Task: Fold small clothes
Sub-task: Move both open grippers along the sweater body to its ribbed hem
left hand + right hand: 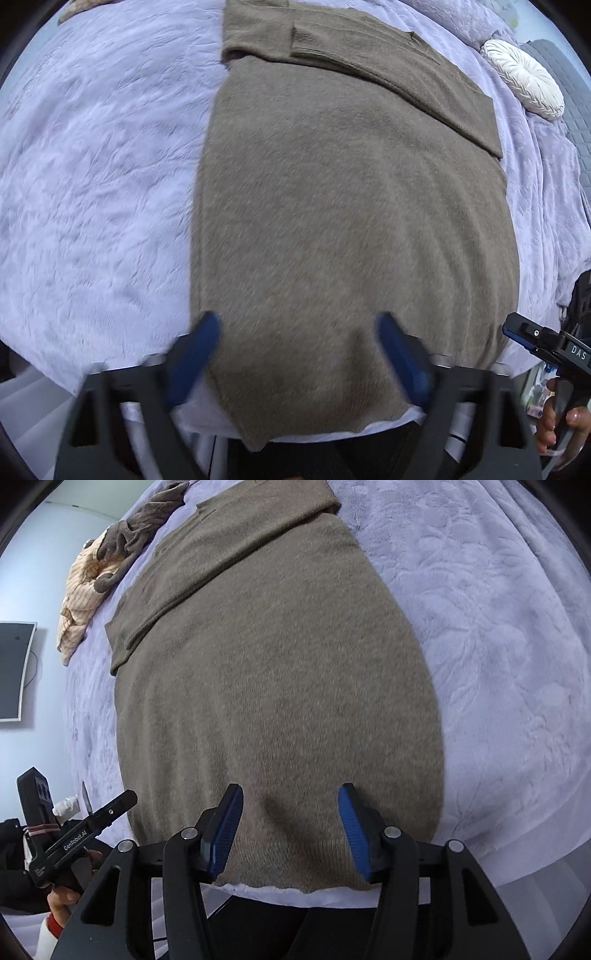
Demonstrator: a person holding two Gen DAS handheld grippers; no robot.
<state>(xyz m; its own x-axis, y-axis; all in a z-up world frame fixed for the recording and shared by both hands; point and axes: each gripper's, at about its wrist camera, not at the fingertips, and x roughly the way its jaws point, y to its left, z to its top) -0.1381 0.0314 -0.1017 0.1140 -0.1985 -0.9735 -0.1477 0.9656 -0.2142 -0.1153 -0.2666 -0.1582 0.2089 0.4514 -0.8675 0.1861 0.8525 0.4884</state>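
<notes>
A taupe knitted sweater (340,206) lies flat on the lilac bedspread (92,192), its sleeves folded across the far end. In the right wrist view the same sweater (273,686) fills the middle. My left gripper (297,332) hovers over the sweater's near hem, jaws wide apart, blue pads blurred, nothing between them. My right gripper (290,812) stands open above the hem too, its pads off the cloth. Each gripper shows at the edge of the other's view, held by a hand (554,417).
A heap of cream and brown clothes (96,576) lies at the bed's far left corner. A round white cushion (524,77) rests at the far right. A dark wall screen (14,672) hangs on the left. The bed's near edge (280,891) runs below the hem.
</notes>
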